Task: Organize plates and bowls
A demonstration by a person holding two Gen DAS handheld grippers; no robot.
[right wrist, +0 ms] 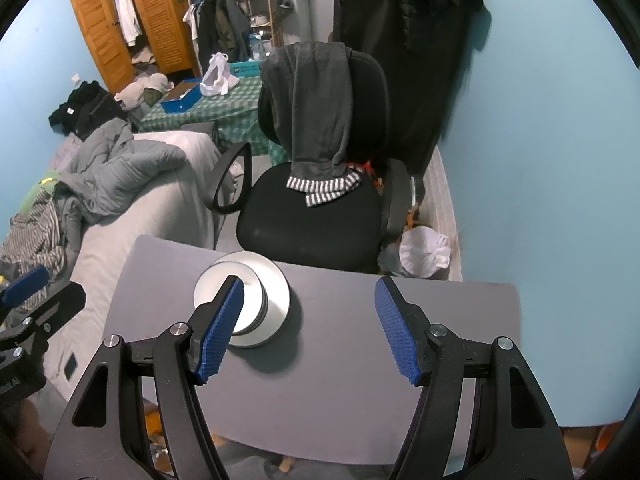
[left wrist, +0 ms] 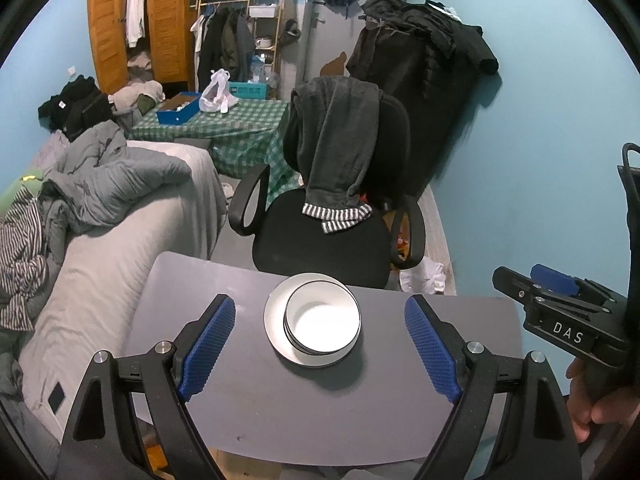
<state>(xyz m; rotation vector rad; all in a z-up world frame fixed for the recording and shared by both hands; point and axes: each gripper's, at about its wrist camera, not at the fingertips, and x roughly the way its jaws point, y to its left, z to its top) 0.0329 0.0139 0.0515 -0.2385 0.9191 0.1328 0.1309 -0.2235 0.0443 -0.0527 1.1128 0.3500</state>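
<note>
**Bowls nested on plate, both grippers empty above table**

Since the bowls (left wrist: 322, 318) sit stacked on the plate (left wrist: 276, 320) toward the far edge of the grey table (left wrist: 280, 400), a clumsy nudge could likely push the stack off toward the office chair (left wrist: 320, 240). Left gripper (left wrist: 320, 344) and right gripper (right wrist: 310, 328) both have jaws apart, nothing between them. Table otherwise bare. Cluttered bedroom: bed (left wrist: 120, 240), wardrobe (left wrist: 160, 20), blue walls.
</note>
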